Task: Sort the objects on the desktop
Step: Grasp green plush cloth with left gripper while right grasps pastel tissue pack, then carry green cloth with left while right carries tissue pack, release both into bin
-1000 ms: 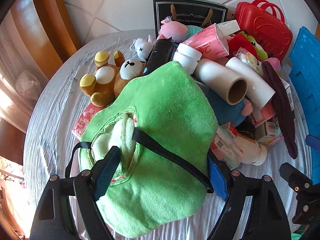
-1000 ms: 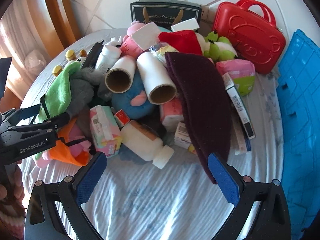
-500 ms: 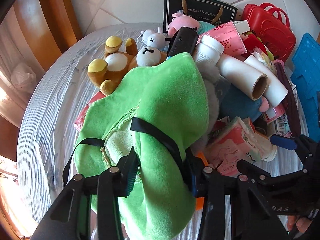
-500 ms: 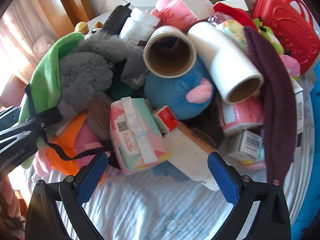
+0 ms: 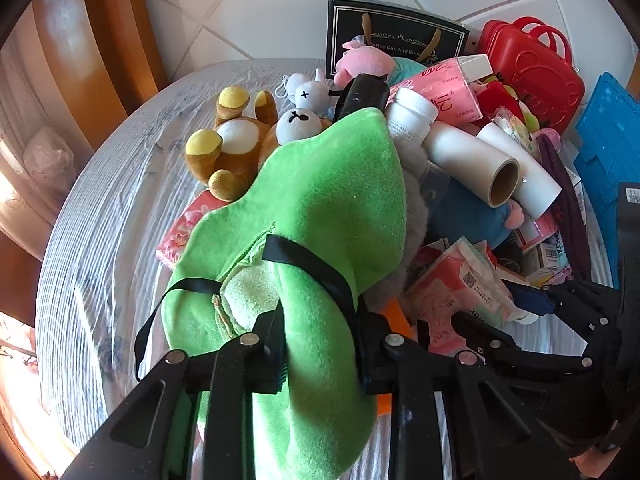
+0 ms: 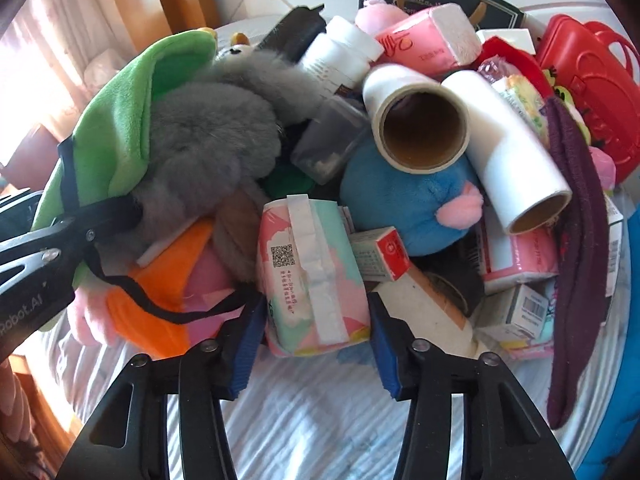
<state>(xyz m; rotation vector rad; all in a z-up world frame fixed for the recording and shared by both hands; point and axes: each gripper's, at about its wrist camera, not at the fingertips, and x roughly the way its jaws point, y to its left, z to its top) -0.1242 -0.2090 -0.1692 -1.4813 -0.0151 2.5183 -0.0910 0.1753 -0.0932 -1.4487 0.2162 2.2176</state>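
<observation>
A heap of toys, boxes and packs lies on a round table with a white cover (image 6: 320, 420). My left gripper (image 5: 320, 320) is closing its jaws, and its pads pinch a bunched fold of the green plush cloth (image 5: 328, 200) with black straps. In the right wrist view that cloth (image 6: 120, 120) drapes over a grey plush (image 6: 208, 128), and the left gripper (image 6: 100, 216) grips its lower edge. My right gripper (image 6: 316, 344) is closing too, its blue pads against both sides of the pink-and-mint tissue pack (image 6: 308, 264) at the heap's near edge. The pack (image 5: 460, 292) also shows in the left wrist view.
Two white rolls (image 6: 420, 120) rest on a blue plush (image 6: 400, 200). A dark purple cloth (image 6: 576, 200) hangs on the right. A brown bear (image 5: 236, 144) lies at the left, a red case (image 5: 532, 76) and black box (image 5: 392, 40) behind, a blue crate (image 5: 608, 140) at the right.
The left jaws closed from wide apart onto the green cloth and bunched it up. The right gripper came down towards the heap and its jaws closed around the tissue pack.
</observation>
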